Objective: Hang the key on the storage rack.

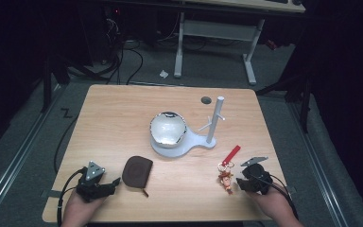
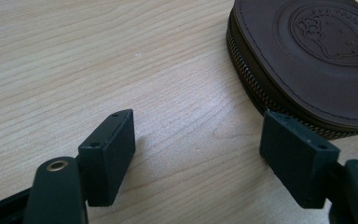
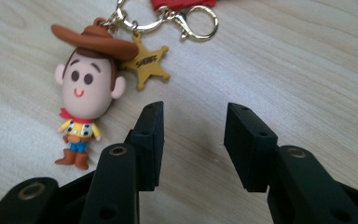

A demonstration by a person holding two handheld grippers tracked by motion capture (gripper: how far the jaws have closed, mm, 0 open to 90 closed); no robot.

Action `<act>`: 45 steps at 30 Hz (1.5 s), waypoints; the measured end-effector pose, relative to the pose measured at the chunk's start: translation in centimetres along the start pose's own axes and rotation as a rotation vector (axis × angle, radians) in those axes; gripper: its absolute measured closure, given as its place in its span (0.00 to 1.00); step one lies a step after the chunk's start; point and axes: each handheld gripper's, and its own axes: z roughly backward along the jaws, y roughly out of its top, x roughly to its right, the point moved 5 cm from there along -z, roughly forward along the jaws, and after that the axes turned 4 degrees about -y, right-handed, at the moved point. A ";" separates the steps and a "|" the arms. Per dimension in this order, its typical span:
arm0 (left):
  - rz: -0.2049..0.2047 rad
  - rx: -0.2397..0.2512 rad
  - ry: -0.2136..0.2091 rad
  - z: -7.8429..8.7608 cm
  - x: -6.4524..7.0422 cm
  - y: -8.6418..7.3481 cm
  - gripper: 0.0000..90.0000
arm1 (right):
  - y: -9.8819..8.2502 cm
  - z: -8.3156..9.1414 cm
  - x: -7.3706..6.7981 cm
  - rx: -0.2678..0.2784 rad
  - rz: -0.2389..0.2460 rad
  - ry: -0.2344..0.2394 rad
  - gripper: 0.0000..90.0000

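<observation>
One brown pouch point(image 1: 137, 171), one cowboy keychain point(image 1: 226, 177), one bowl point(image 1: 168, 128), one white stand point(image 1: 211, 124).

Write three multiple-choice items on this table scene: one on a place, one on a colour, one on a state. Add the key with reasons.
1. Where does the cowboy keychain lie?
A. beside the right hand-held gripper
B. in the bowl
C. on the pouch

2. What colour is the pouch?
A. white
B. brown
C. red

3. How do the left hand-held gripper's jaws stand?
A. shut on the pouch
B. shut on nothing
C. open

Key: 1 A, the high view shows it on the table just left of that gripper. 2 B, its zipped leather is brown. 3 C, bare wood shows between the jaws.
</observation>
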 end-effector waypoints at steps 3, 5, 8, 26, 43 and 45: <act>-0.001 -0.001 0.000 0.0 0.0 0.0 0.30 | 0.1 0.2 -0.3 -0.037 0.071 -0.020 0.63; -0.001 -0.001 -0.001 0.0 0.0 0.0 0.30 | 0.3 0.3 -0.4 -0.049 0.093 -0.029 0.63; -0.001 -0.001 -0.002 0.0 0.0 0.0 0.30 | 0.5 0.5 -0.4 -0.069 0.105 -0.031 0.63; -0.005 -0.005 -0.006 0.0 0.0 0.0 0.29 | 2.1 1.8 -1.5 -0.215 0.204 0.056 0.59; -0.006 -0.005 -0.013 0.0 0.0 0.1 0.29 | 4.8 -0.5 -4.5 -0.252 0.201 0.063 0.50; -0.007 -0.005 -0.013 0.0 0.0 0.1 0.29 | 4.7 -0.5 -4.4 -0.253 0.204 0.064 0.51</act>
